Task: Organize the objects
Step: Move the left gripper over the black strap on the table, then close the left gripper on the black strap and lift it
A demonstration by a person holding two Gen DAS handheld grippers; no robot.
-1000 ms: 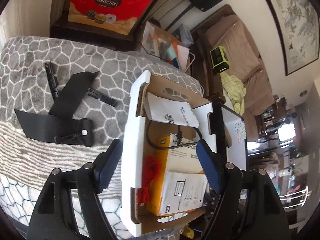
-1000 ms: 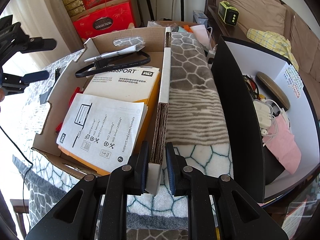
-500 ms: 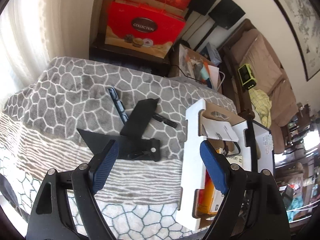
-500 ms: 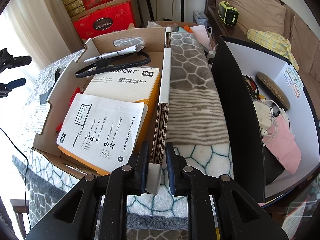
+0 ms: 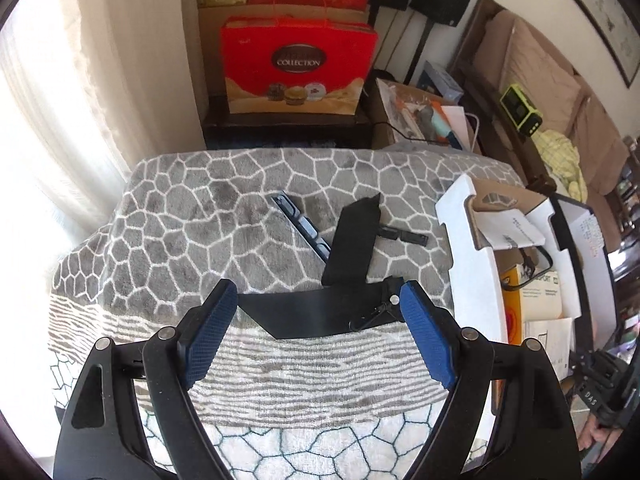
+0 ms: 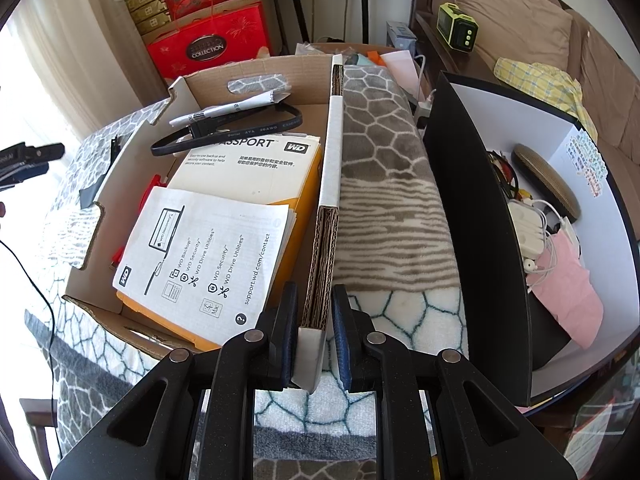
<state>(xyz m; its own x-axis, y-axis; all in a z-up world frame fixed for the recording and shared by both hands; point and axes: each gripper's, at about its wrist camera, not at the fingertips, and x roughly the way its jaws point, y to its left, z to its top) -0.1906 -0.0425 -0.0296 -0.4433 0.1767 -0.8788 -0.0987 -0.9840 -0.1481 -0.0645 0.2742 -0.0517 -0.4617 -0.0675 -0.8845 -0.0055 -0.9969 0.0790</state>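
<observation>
1. Nearest, the right gripper (image 6: 314,334) is clamped on the corrugated side wall of the cardboard box (image 6: 330,200), its dark pads pressing either face of the wall's near end.
2. Inside the box, a white WD leaflet (image 6: 208,256) lies on a yellow-and-white hard-drive carton (image 6: 256,160), with a black flat cable (image 6: 240,130) and a rolled paper beyond them.
3. To the box's right, past a strip of grey patterned blanket (image 6: 388,184), stands a black-and-white bin (image 6: 460,216) holding chargers, cords and a pink cloth.
4. Over on the blanket the left gripper (image 5: 316,336) hangs with its blue pads wide apart and nothing between them; the jaws have opened only slightly over the last second.
5. Just beyond its tips lies a flat black angular panel (image 5: 316,316) with a small clip at its right end; a second black strip (image 5: 354,240) leans across it, with a slotted black bar (image 5: 300,224) and a short black piece (image 5: 402,235) farther on.
6. A second ago the left gripper looked straight down into the box; now the box sits at the right edge of its view and the black parts fill the centre. The right gripper's view is unchanged.
</observation>
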